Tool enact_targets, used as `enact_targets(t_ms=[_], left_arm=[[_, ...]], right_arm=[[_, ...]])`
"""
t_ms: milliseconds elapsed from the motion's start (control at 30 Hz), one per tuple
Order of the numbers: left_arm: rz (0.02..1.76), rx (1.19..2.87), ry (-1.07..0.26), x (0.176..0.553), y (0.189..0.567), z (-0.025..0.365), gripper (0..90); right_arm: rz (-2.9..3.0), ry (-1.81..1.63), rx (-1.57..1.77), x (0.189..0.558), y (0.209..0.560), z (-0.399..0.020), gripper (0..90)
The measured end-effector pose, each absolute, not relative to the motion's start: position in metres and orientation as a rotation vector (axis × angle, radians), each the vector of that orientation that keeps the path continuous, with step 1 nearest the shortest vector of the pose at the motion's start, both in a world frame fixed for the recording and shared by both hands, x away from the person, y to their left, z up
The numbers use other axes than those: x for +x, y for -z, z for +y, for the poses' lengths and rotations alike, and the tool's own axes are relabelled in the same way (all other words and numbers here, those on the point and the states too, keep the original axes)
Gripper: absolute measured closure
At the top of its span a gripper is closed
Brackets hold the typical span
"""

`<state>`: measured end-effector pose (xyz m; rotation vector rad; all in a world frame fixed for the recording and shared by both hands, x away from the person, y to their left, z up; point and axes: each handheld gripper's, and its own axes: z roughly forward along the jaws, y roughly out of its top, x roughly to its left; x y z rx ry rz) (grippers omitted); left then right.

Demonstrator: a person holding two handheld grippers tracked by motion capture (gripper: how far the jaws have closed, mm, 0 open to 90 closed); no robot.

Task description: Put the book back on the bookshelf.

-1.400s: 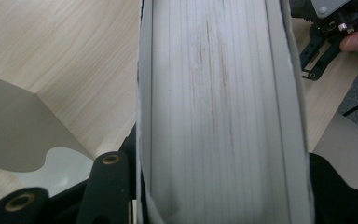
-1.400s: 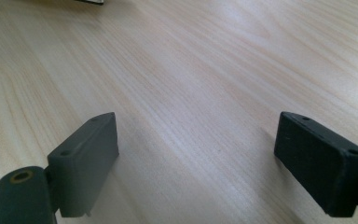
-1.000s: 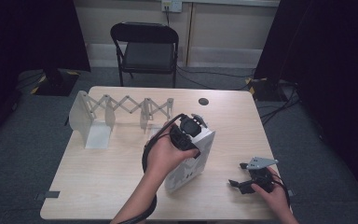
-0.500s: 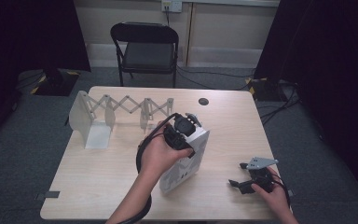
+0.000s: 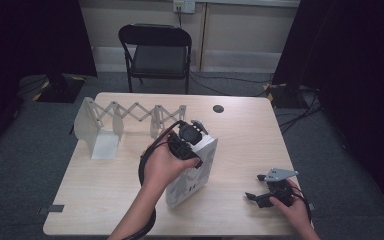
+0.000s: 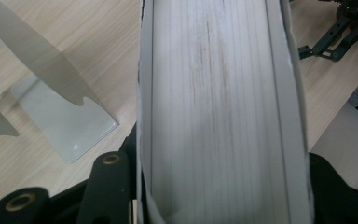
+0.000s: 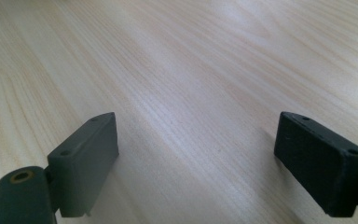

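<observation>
Overhead forward-down view; two close table-level [image 5: 105, 195] views.

The person's left forearm [image 5: 139, 210] reaches in from the bottom edge toward the middle of the bench, the left hand [image 5: 164, 162] wrapped around the left claw [image 5: 186, 140], whose black jaws are clamped on either side of an upright white book [image 5: 192, 170] at its top edge. At the near right corner, the right hand [image 5: 292, 207] holds the right claw [image 5: 260, 190] low over the bench, jaws spread wide apart with nothing between them, pointing left toward the other arm.
</observation>
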<state>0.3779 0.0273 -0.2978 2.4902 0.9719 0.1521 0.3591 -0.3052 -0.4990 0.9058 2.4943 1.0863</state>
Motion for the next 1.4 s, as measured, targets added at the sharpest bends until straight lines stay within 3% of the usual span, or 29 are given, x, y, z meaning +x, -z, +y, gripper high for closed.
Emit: enact_targets(t_ms=[1400], left_arm=[[1.077, 2.44, -0.153, 0.371, 0.289, 0.071, 52.1]], right_arm=[[2.494, -1.087, 0.905, 0.359, 0.499, -0.305, 13.1]])
